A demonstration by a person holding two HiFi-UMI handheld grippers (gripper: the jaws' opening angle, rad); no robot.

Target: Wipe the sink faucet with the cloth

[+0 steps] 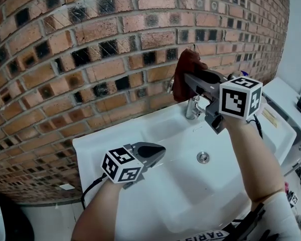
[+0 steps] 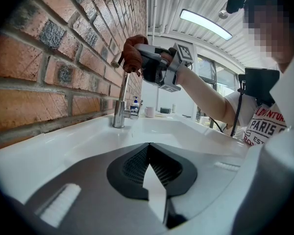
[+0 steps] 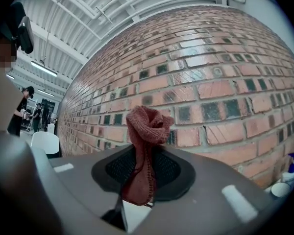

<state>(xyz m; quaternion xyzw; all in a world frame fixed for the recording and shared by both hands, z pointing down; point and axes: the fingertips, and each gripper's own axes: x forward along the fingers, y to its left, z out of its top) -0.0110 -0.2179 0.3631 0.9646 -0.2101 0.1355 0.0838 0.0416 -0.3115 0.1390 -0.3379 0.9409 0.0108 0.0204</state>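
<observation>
The right gripper (image 1: 184, 80) was raised in front of the red brick wall (image 1: 90, 49), jaws clamped on a reddish-brown knitted cloth (image 1: 186, 67). In the right gripper view (image 3: 143, 148) the cloth (image 3: 146, 131) ran up between the two pads and bunched into a wad past the tips. From the left gripper view the cloth (image 2: 132, 53) was pressed on the top of the tall chrome sink faucet (image 2: 119, 106), with the right gripper (image 2: 146, 65) coming at it from the side. From the head view only the faucet (image 1: 192, 108) base showed, below the cloth, at the back edge of the white ceramic sink (image 1: 98, 144).

The left gripper (image 1: 158, 149) was held low over the sink's left part, well apart from the faucet. Its jaws (image 2: 148, 163) were together, with nothing between them. I couldn't tell whether it touched the sink.

A round metal drain (image 1: 203, 157) sat in the basin between the two grippers. A soap bottle with a blue pump (image 2: 135, 103) and a white mug (image 2: 149, 112) stood on the counter beyond the faucet.
</observation>
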